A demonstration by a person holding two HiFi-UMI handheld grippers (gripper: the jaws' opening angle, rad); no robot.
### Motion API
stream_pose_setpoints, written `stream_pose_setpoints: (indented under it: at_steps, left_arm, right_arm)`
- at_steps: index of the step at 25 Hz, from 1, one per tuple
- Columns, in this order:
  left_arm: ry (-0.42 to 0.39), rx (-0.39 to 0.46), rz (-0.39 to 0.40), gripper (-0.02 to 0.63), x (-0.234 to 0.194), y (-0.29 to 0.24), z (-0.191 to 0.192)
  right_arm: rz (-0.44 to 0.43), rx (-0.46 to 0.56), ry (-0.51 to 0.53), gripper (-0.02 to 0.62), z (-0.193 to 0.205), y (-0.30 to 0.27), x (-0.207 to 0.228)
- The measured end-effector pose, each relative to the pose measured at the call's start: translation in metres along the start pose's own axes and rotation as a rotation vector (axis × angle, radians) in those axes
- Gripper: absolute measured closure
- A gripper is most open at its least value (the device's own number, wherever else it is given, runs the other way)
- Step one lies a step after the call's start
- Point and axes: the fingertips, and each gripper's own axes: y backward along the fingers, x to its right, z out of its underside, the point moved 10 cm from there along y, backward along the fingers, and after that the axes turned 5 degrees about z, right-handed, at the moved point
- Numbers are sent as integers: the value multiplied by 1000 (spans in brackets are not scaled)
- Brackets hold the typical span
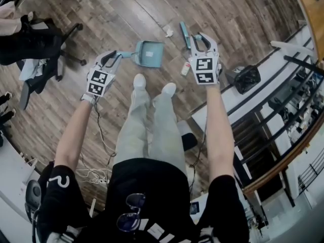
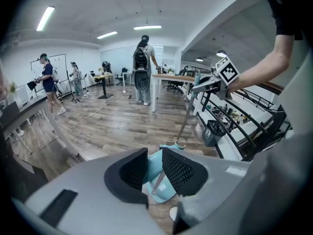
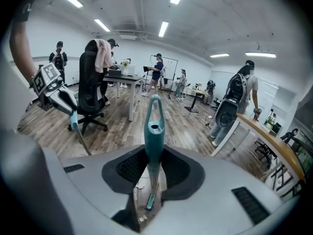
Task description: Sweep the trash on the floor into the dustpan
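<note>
A teal dustpan (image 1: 150, 53) stands on the wood floor ahead of the person's shoes. Its long handle (image 2: 157, 179) runs back into my left gripper (image 1: 113, 57), which is shut on it. My right gripper (image 1: 202, 40) is shut on the teal broom handle (image 3: 154, 126). The broom head (image 1: 185, 34) rests on the floor to the right of the dustpan. A crumpled white scrap (image 1: 168, 33) lies just beyond the pan. A small white piece of trash (image 1: 186, 68) lies near the right gripper. In the left gripper view the right gripper (image 2: 213, 81) holds the broom pole upright.
A black office chair (image 1: 43, 52) stands at the left. At the right are a black bin (image 1: 247, 78) and a white desk edge (image 1: 263, 72). Cables (image 1: 96, 175) lie on the floor by the left leg. Several people stand far off (image 2: 142, 70).
</note>
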Motion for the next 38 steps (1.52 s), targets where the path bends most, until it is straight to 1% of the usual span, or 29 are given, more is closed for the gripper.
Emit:
stream_pose_setpoints:
  at_steps: [3, 10, 14, 17, 21, 26, 32, 38]
  left_arm:
    - [16, 10, -10, 522, 1, -1, 0]
    - [29, 10, -20, 522, 1, 1, 2]
    - [38, 10, -30, 522, 2, 0, 2]
    - [51, 12, -42, 522, 3, 1, 2]
    - [66, 8, -54, 522, 5, 2, 3]
    - [74, 5, -62, 522, 9, 5, 4]
    - [76, -9, -72, 522, 13, 6, 4]
    - [85, -25, -80, 522, 13, 7, 2]
  right_arm:
    - [-34, -7, 19, 511, 10, 0, -15]
    - [-145, -84, 6, 510, 64, 25, -60]
    - [-192, -111, 56, 509, 85, 42, -69]
    - [-229, -119, 83, 509, 89, 50, -72]
    - [-270, -130, 86, 509, 92, 59, -74]
    - [-299, -140, 125, 509, 96, 72, -80]
    - [-347, -180, 178, 509, 108, 95, -88]
    - [-373, -213, 177, 509, 116, 120, -93]
